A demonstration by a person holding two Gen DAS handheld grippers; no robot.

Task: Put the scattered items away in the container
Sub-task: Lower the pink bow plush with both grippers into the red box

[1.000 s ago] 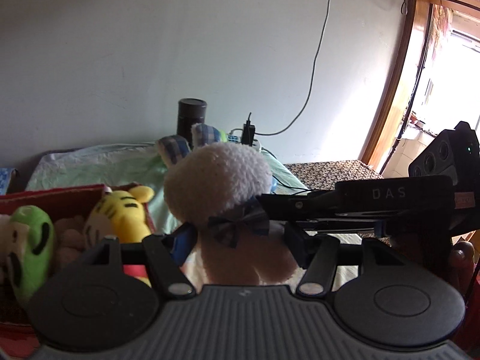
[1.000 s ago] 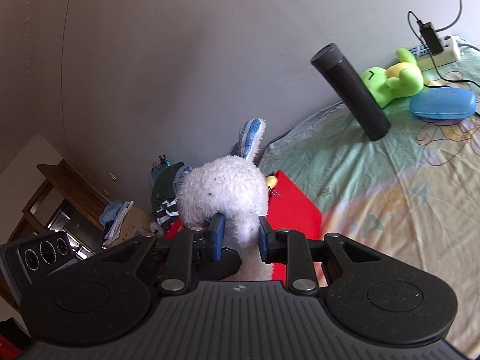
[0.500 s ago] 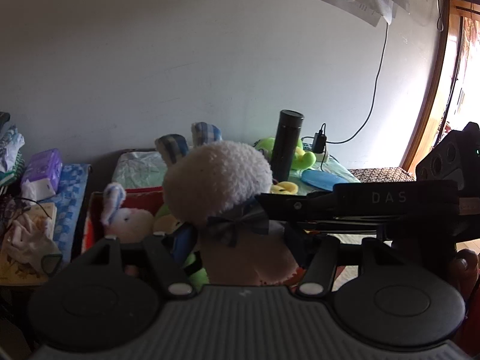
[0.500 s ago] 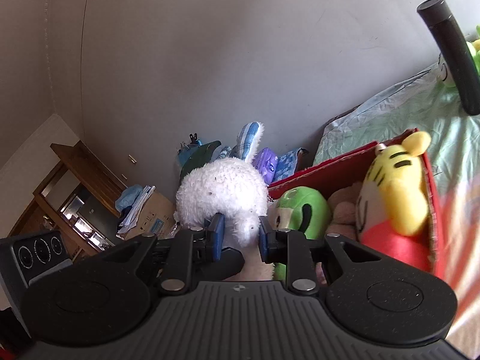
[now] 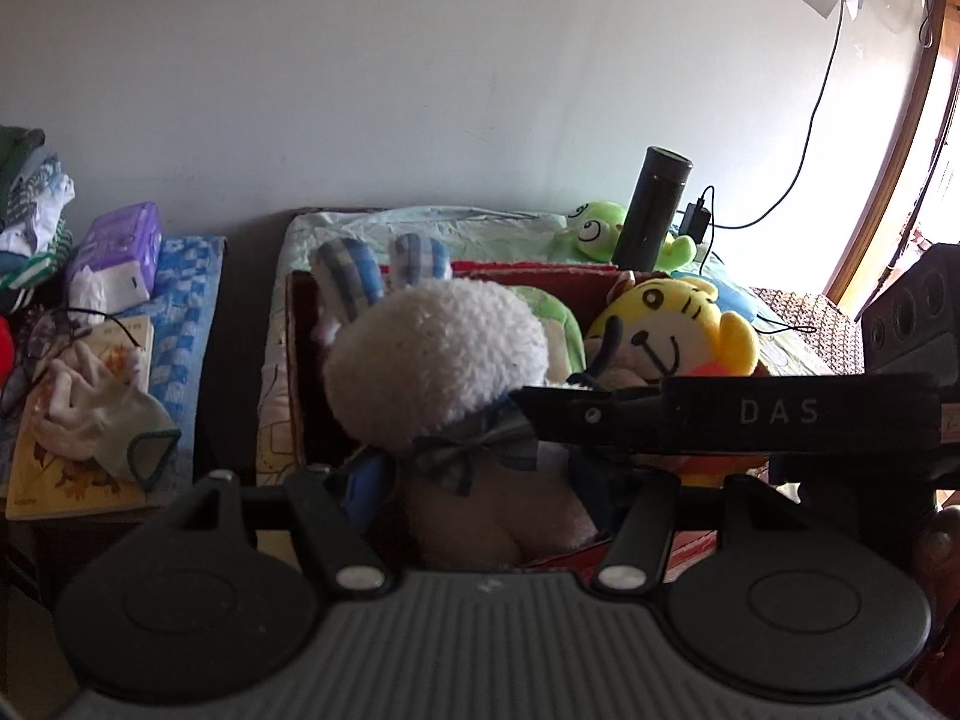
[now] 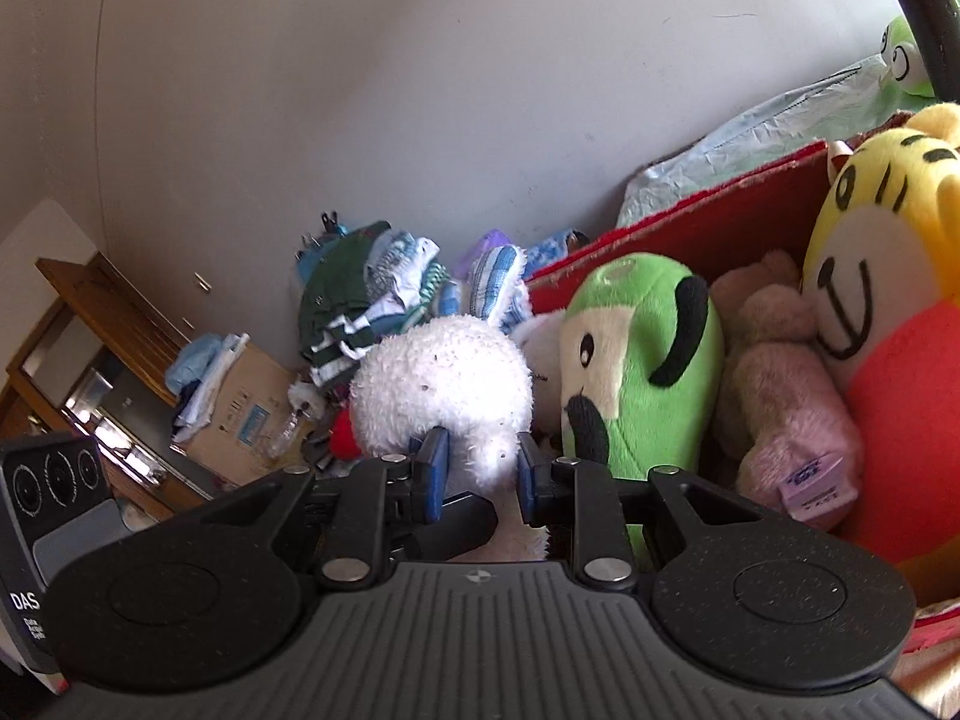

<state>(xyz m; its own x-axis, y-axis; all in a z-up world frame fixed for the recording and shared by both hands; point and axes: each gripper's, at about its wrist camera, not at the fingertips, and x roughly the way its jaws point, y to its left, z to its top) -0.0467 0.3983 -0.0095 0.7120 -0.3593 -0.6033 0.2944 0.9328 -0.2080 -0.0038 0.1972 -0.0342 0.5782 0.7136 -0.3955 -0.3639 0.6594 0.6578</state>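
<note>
Now both grippers pinch the white bunny, left gripper apparently on its body, right gripper on its neck, above the red box; next, lower and release.

My left tongs and right tongs: ribbed grey housings, black linkages, silver pivot screws, blue pads, "DAS" lettering.

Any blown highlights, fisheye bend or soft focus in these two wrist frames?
Left wrist: doorway at right is blown out, white plush rabbit backlit and dim, wall cable bows. Right wrist: even light, dark corner vignetting, red box rim curves, rabbit sharp.
</note>
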